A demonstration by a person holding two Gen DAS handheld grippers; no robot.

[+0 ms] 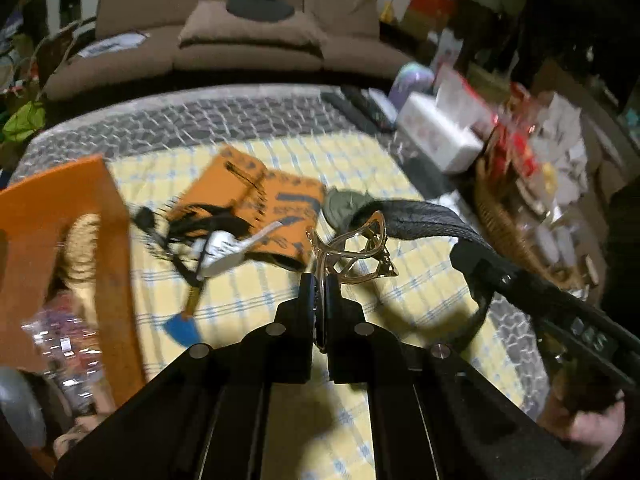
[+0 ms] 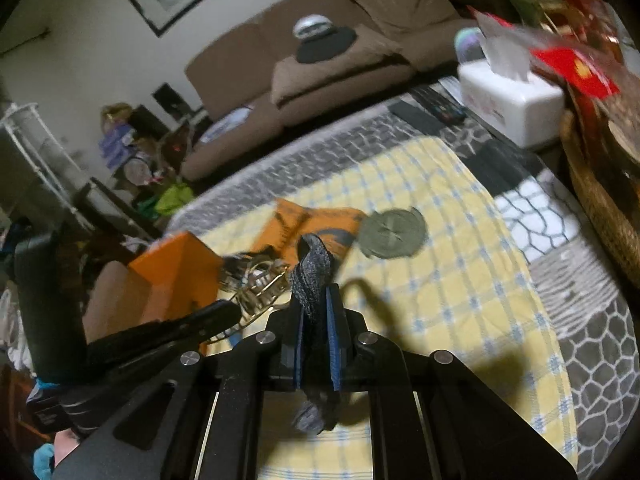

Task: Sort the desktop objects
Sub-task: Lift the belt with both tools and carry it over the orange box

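My left gripper [image 1: 320, 284] is shut on a gold wire hair claw [image 1: 354, 250], held above the yellow checked cloth [image 1: 400, 184]. The right wrist view shows the same claw [image 2: 260, 292] at the left gripper's tips. My right gripper [image 2: 316, 304] is shut on a dark grey knitted band [image 2: 314, 268], which sticks up between its blue pads. From the left wrist view the band [image 1: 420, 216] stretches left from the right gripper [image 1: 464, 252]. On the cloth lie an orange notebook [image 1: 256, 196], a green round disc [image 2: 392, 234] and tangled black cables with a white tag [image 1: 218, 250].
An open orange box [image 1: 60, 240] stands at the left with things inside. A white tissue box [image 2: 508, 96], remotes [image 2: 436, 104] and a wicker basket [image 2: 592, 184] crowd the right side. A small blue-tipped item [image 1: 182, 326] lies near the box. A brown sofa [image 1: 248, 40] is behind.
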